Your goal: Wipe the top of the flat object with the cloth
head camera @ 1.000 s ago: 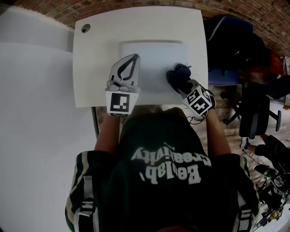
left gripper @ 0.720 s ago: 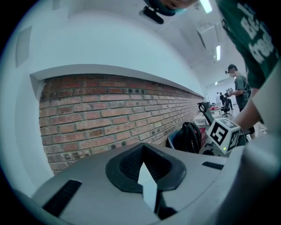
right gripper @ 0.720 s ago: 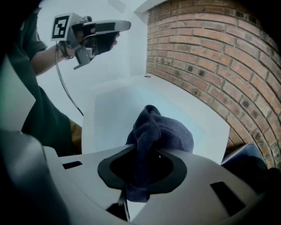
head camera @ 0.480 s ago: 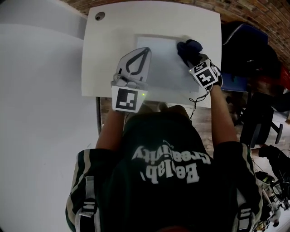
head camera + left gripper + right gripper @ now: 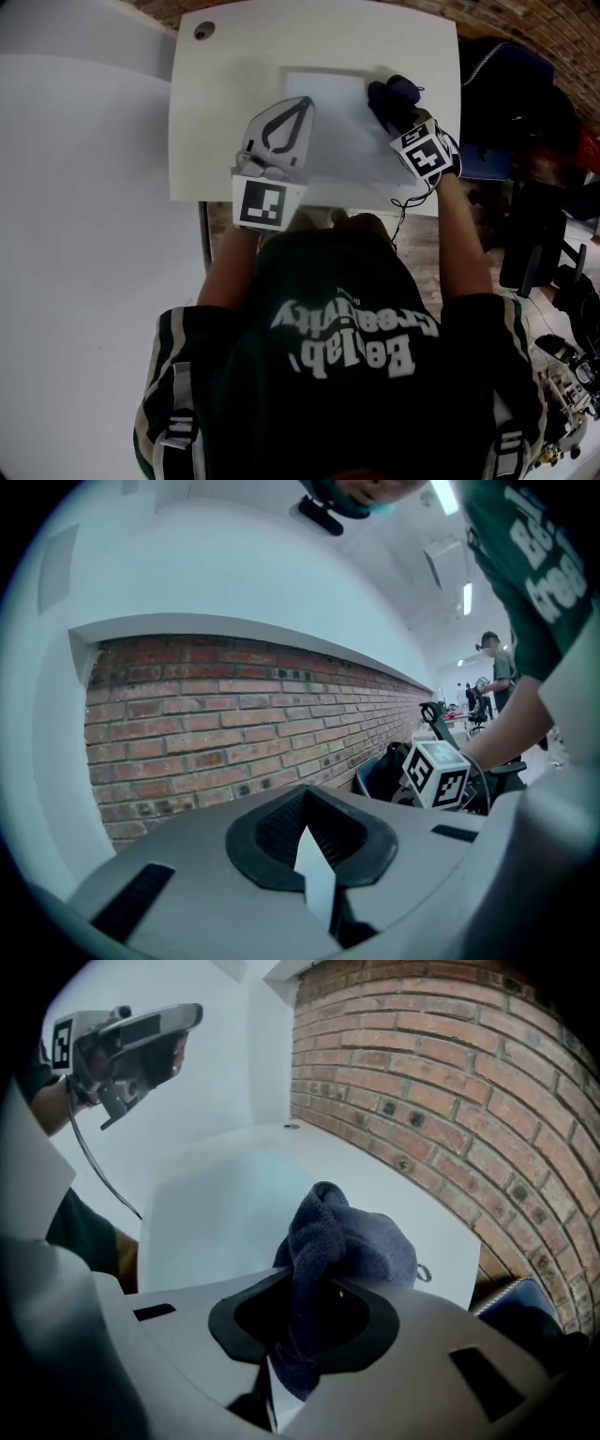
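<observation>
- Because the right tongs [image 5: 309, 1335] pinch only a bunched fold of the dark blue cloth [image 5: 349, 1241], a hard drag could probably pull the fabric out of the grip. The wad could also roll, so that bare tong tips scrape the surface.
- Since nothing pins the white flat object [image 5: 330, 105] down, a sideways stroke may push it across the counter [image 5: 216, 112] instead of wiping it.
- The cloth sits at the far right corner of the flat object, close to its edge. A stroke that runs further right or further away would likely slip off onto the bare counter and leave most of the top unwiped.
- The right tongs [image 5: 390, 105] are clenched on the cloth [image 5: 394, 92]. Their jaws are closed tight around the fabric, most of which bulges out in front and presses on the flat object [image 5: 216, 1213].
- The left tongs [image 5: 314, 855] are clenched with nothing between them. Their tips meet and only a leaf-shaped gap shows behind them.
- In the head view the left tongs [image 5: 298, 105] lie over the left edge of the flat object. The right gripper view shows the left tongs [image 5: 141, 1035] lifted clear of the counter and tilted toward the brick wall [image 5: 441, 1082].
</observation>
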### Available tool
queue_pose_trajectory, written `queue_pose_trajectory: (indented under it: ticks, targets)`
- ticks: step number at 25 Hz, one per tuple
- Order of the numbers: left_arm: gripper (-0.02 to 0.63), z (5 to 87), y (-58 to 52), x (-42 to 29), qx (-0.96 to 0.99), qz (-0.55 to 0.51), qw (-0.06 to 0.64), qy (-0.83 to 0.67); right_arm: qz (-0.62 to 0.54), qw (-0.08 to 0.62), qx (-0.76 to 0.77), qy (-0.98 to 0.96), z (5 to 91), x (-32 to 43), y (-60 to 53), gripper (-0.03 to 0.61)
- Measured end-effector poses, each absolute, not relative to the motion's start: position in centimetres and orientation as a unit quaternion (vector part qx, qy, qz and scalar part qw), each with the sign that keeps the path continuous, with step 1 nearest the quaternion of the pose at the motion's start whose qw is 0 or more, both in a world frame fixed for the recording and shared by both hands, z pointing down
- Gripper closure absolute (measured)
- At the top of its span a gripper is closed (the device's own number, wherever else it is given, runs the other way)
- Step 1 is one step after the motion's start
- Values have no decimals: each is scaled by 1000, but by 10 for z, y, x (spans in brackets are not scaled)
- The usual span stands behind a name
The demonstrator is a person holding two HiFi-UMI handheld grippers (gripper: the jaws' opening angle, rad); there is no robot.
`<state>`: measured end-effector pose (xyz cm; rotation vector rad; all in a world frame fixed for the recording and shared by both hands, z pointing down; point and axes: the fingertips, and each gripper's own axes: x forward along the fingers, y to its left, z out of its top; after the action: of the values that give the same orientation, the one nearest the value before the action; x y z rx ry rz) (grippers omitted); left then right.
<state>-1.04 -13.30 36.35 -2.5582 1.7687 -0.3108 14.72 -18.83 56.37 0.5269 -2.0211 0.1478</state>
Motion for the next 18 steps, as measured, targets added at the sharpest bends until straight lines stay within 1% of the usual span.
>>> queue_pose_trajectory:
  ticks: [11,14,18]
  targets:
    - [618,379,-126,-2,-862,-89,-5,499,124,530,177,-820,571,156,-53,523]
    - [618,378,-127,-4,-865,-87,-5,494,122,537,176,-816,570,156,-49,523]
    - [617,378,-125,-10,-863,-93,-3,496,107,533,192,-817,570,149,-75,523]
